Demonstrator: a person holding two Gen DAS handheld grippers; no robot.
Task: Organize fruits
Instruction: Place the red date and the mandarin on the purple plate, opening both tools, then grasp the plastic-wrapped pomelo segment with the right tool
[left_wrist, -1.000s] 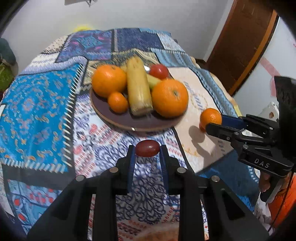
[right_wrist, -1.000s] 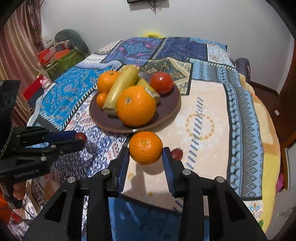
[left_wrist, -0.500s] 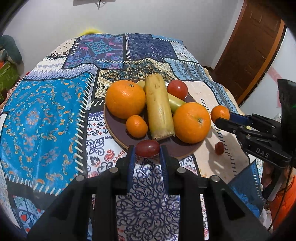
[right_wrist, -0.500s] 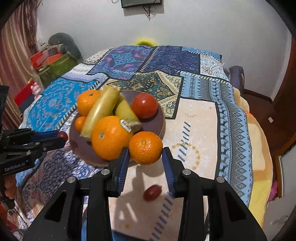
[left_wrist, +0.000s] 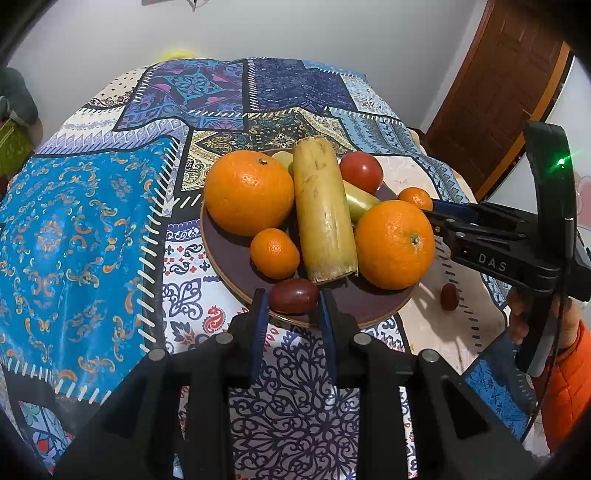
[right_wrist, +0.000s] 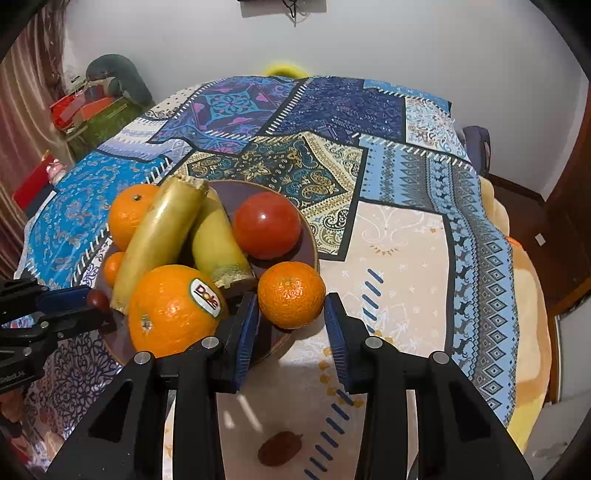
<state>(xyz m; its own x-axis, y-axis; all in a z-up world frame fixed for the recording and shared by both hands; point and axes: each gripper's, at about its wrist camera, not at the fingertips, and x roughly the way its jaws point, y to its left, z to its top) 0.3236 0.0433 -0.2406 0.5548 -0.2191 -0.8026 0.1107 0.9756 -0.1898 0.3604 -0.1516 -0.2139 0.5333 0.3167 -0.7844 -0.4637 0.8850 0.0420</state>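
Observation:
A dark brown plate (left_wrist: 229, 258) holds two big oranges, a small mandarin (left_wrist: 274, 253), two yellow cane pieces and a red tomato (left_wrist: 361, 172). My left gripper (left_wrist: 293, 297) is shut on a dark red jujube (left_wrist: 293, 295), held over the plate's near rim. My right gripper (right_wrist: 291, 301) is shut on a small mandarin (right_wrist: 291, 294), held over the plate's right rim (right_wrist: 312, 240) beside the Dole-stickered orange (right_wrist: 171, 312). The left gripper (right_wrist: 94, 300) shows at the left of the right wrist view. The right gripper (left_wrist: 424, 206) shows in the left wrist view.
A second jujube (right_wrist: 279, 448) lies on the cream patch of the patchwork cloth, right of the plate; it also shows in the left wrist view (left_wrist: 448, 296). A wooden door (left_wrist: 509, 92) stands to the right. Boxes and clutter (right_wrist: 92, 110) sit beyond the table's left side.
Both grippers have moved in toward the plate with their fruit. The jujube now hangs over the near rim and the mandarin over the right rim.

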